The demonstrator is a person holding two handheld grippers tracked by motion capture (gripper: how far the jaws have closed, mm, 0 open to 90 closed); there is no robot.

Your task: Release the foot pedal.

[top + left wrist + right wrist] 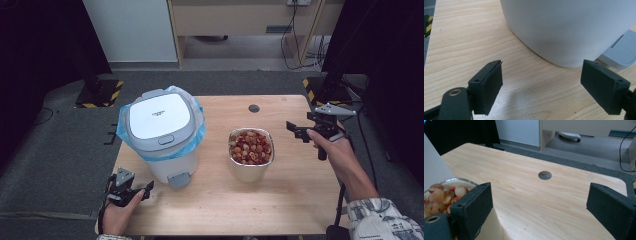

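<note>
Find the left claw (146, 190) low at the bin's (162, 135) front left corner, spread wide and empty. Find the pedal (179, 180) at the bin's foot, just beside that claw and not yet touched. Note the lid (157, 116) down on the bin. Look right of the bin for the bowl (251, 150), standing apart from it and heaped with scraps (250, 146). Look further right of the bin, past the bowl, for the right claw (295, 130), raised, spread and empty, pointed at the bowl's rim.

Probably best to start with the pedal. Slide the left claw across the bin's front until over the ribbed pedal (621, 51), then press straight down with one pad, not sideways, to avoid shoving the light bin along the table (225, 210). Hold there until the lid stands fully up.

Meanwhile lower the right claw onto the bowl's near wall (454, 180) and close firmly over the rim. Lift level, carry over the bin's mouth, and tip slowly inside the blue liner (200, 127).
</note>
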